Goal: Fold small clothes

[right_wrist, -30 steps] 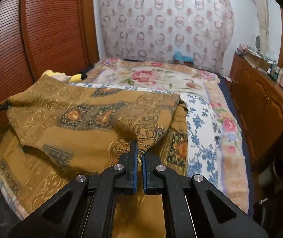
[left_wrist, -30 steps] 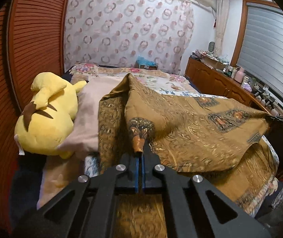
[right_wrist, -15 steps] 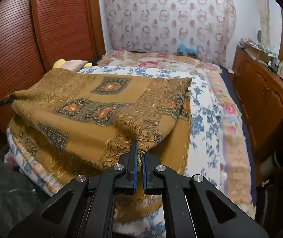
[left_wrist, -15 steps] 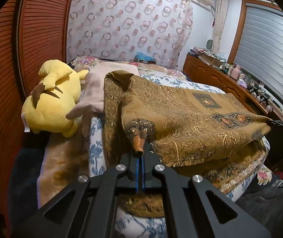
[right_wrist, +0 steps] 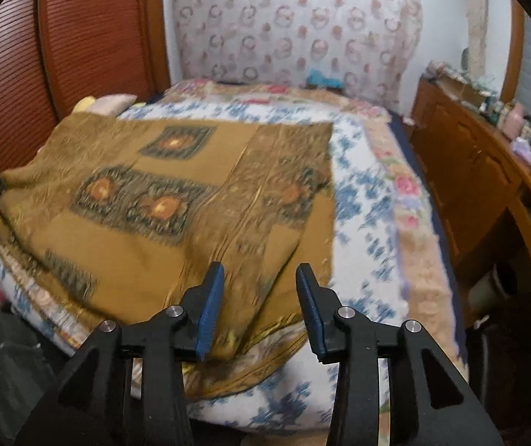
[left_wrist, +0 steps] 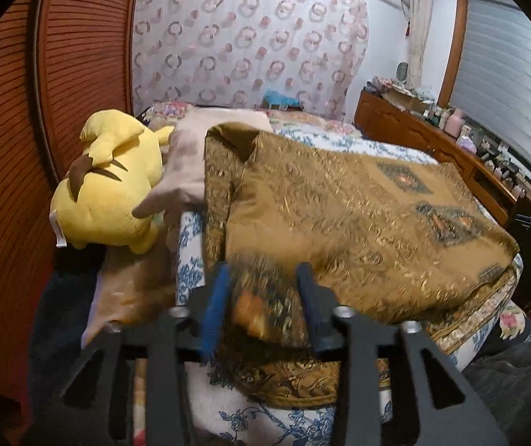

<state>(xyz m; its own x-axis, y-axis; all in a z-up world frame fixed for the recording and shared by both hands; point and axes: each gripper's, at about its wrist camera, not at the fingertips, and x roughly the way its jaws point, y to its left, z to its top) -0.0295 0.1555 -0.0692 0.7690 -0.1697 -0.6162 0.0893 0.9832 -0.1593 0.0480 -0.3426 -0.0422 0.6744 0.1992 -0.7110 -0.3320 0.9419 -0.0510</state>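
A brown and gold patterned cloth lies folded over on the near end of the bed. It also shows in the right wrist view. My left gripper is open, and the cloth's near left corner lies loose between its fingers. My right gripper is open over the cloth's near right corner, with the fabric lying under and between the fingers. Neither gripper grips the cloth.
A yellow plush toy and a beige pillow lie at the bed's left. The blue floral bedspread covers the bed. A wooden sideboard with small items runs along the right. A slatted wooden wall stands on the left.
Both grippers were shut on the cloth's corners, holding it lifted. They lowered it onto the bed's near end and have opened, letting the corners go.
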